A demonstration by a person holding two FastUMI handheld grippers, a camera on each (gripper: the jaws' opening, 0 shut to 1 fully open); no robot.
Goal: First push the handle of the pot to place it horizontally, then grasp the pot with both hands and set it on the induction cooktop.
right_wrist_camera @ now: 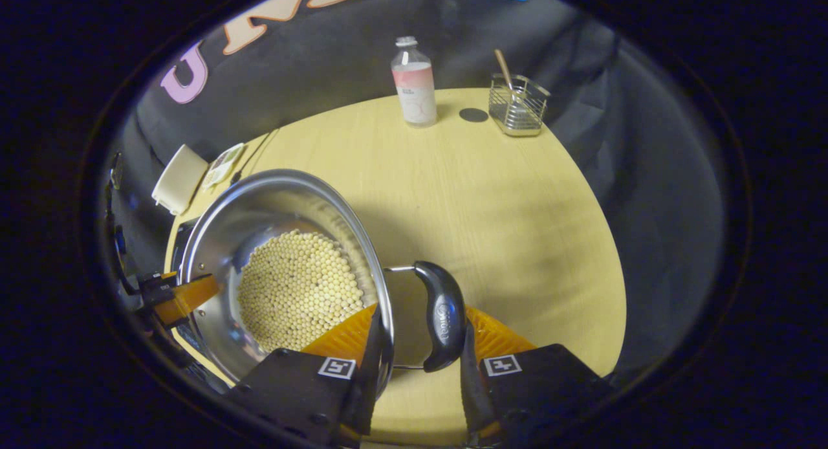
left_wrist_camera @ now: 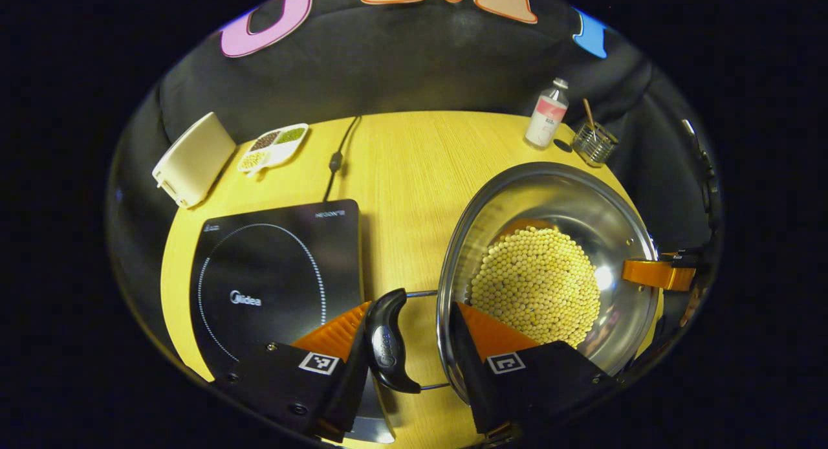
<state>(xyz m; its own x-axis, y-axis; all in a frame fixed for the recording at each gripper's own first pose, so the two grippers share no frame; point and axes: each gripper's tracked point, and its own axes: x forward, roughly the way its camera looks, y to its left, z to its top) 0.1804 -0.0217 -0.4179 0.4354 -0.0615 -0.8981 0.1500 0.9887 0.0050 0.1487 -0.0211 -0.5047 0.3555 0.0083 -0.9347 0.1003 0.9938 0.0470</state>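
The pot (left_wrist_camera: 550,268), full of beans (left_wrist_camera: 537,294), sits on the table (left_wrist_camera: 401,171) at three o'clock of the cooktop (left_wrist_camera: 278,274); both handles lie level, ready for lifting. The left gripper (left_wrist_camera: 407,336) straddles the near handle (left_wrist_camera: 388,342), fingers spread, one inside the rim; the right gripper (right_wrist_camera: 420,336) likewise brackets its handle (right_wrist_camera: 443,323), unclamped, so the lift stays balanced.
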